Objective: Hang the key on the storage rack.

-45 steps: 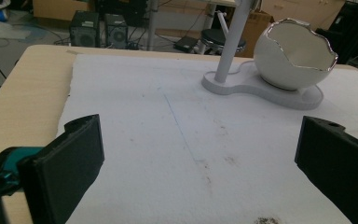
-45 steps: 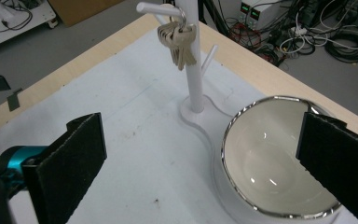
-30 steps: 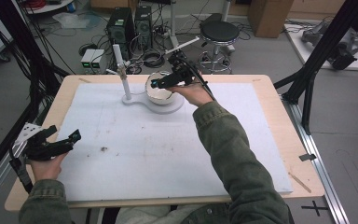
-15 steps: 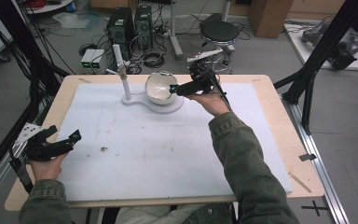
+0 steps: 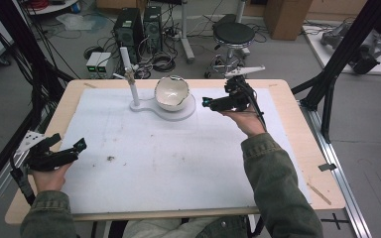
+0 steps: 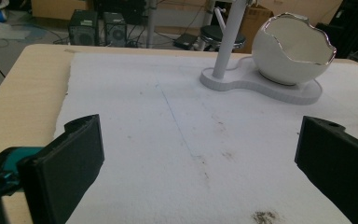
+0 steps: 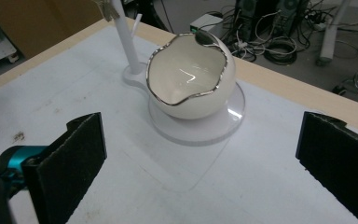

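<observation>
Approach step judged in hand: right gripper (image 5: 209, 102) is held just beside the egg-shaped bowl (image 5: 171, 92), jaws apart and empty; rim alignment needed before closing.

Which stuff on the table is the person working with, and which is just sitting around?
Part of the job:
egg-shaped white bowl
its white stand with a post
right tool, open, pointing at the bowl

Just around:
left tool, open, resting far from the bowl
dark crumbs on the white mat
stool and computers on the floor
</observation>
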Available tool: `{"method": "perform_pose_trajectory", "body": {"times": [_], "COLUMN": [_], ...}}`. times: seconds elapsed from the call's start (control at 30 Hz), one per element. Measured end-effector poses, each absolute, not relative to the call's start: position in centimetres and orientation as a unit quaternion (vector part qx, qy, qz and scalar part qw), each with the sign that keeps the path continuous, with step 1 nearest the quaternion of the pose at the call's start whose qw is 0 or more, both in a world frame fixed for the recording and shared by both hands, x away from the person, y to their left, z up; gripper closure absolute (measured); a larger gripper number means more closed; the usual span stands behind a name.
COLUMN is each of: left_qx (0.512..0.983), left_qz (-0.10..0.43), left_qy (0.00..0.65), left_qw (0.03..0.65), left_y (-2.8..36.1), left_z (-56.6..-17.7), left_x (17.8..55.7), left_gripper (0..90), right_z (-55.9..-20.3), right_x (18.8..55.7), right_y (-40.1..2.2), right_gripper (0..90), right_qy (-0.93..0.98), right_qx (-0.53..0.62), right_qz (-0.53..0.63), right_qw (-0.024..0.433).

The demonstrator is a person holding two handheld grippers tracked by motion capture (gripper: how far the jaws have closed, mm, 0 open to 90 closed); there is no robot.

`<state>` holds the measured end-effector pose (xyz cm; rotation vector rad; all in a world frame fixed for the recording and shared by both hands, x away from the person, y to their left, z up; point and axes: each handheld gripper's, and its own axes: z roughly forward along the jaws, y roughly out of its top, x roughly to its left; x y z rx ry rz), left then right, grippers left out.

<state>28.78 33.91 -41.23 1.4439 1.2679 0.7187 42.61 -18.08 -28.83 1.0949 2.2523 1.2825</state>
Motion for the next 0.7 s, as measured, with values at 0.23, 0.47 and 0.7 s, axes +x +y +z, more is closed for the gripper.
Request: {"method": "perform_pose_trajectory", "body": {"times": [0.23,0.47,0.7], "left_qx": [0.606,0.607,0.607], "left_qz": [0.298,0.297,0.296], "left_qy": [0.526,0.526,0.526], "left_qw": [0.517,0.517,0.517], "left_y": [33.7,33.8,33.8], "left_z": [-41.4,-41.4,-41.5], "left_x": [28.9,28.9,28.9], "left_gripper": [1.7,1.7,1.7], "right_z": [-30.6,-32.1,-33.0], "right_x": [41.6,40.8,40.0], "right_y": [-20.3,-22.2,-23.5], "right_gripper": [0.5,0.5,0.5], "right_qy": [0.781,0.771,0.764], "right_qx": [0.404,0.418,0.424], "right_qz": [0.447,0.454,0.457], "right_qw": [0.162,0.158,0.165]}}
